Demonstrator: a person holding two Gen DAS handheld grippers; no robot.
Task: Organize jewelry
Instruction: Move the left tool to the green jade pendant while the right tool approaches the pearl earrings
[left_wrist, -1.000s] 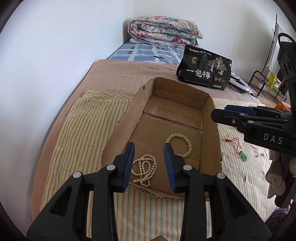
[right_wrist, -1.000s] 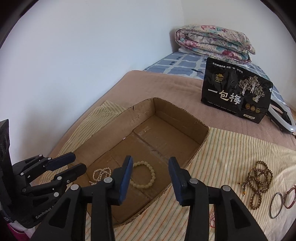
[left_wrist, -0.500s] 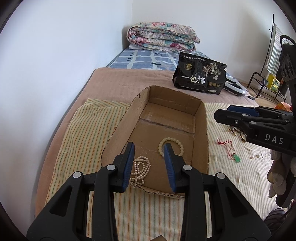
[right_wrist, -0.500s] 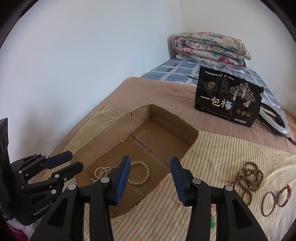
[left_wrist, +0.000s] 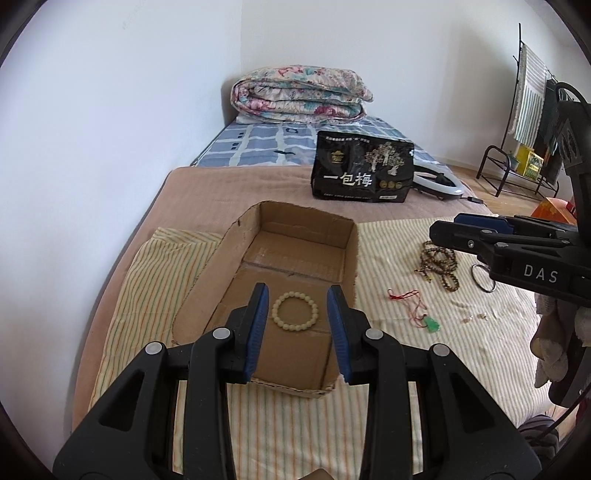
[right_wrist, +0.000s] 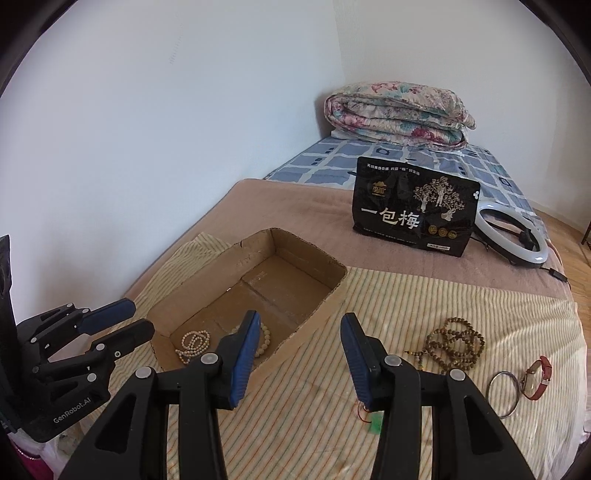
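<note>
Both grippers hover empty, jaws apart: the left gripper (left_wrist: 297, 323) over the box (left_wrist: 352, 251), the right gripper (right_wrist: 299, 350) by its corner. Two pale bracelets (right_wrist: 192, 341) lie inside; brown beads (right_wrist: 456, 341) lie on the bed (right_wrist: 288, 210).

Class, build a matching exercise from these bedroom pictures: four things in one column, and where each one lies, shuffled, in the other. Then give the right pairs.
Things:
1. cream bead bracelet
2. brown bead necklace
3. green pendant on red cord
4. floral quilt

Places:
A. folded at the far end of the bed
B. inside the cardboard box
C. on the striped cloth, beside a metal bangle
D. on the striped cloth, between the box and the brown beads

Pairs: 1-B, 2-C, 3-D, 4-A
</note>
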